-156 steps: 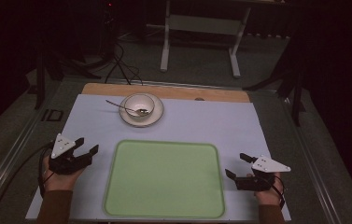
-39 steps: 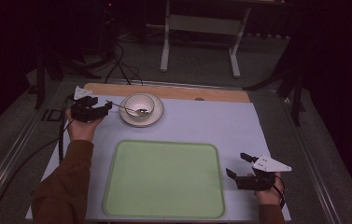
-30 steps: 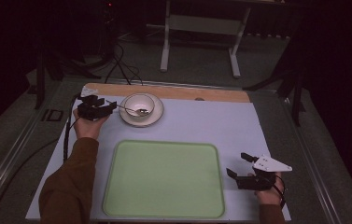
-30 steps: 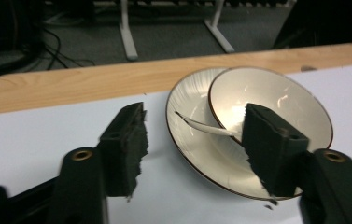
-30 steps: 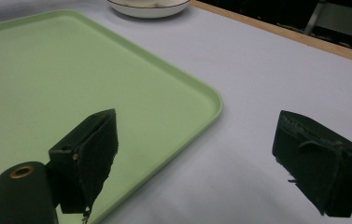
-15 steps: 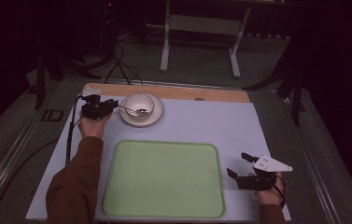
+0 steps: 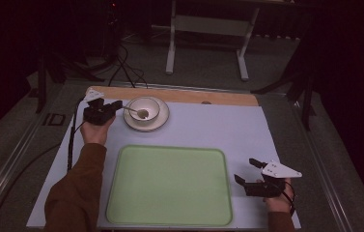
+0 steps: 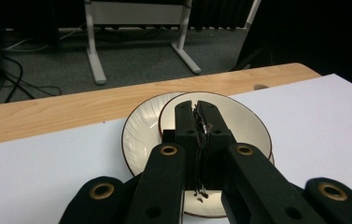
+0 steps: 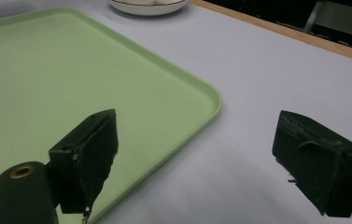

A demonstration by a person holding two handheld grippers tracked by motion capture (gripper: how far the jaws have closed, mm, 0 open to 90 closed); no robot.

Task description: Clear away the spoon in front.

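1. Between the left gripper (image 8: 197,112)'s jaws, which have just been closing and now meet tight, sits the spoon (image 7: 133,110)'s handle, I judge; its bowl rests in the bowl (image 7: 144,107) on the saucer (image 7: 162,121).
2. Lift straight up so the bowl stays put.
3. Beside the green tray (image 7: 170,186), the right gripper (image 9: 197,149) waits, jaws wide apart.

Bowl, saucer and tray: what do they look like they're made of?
Bowl: probably glazed ceramic, cream with a thin dark rim line and a soft sheen.
Saucer: likely the same ware, matching cream glaze and dark edge, faint ribbing toward its rim.
Tray: looks like moulded plastic, pale green, even matte colour, rounded corners and a raised lip.
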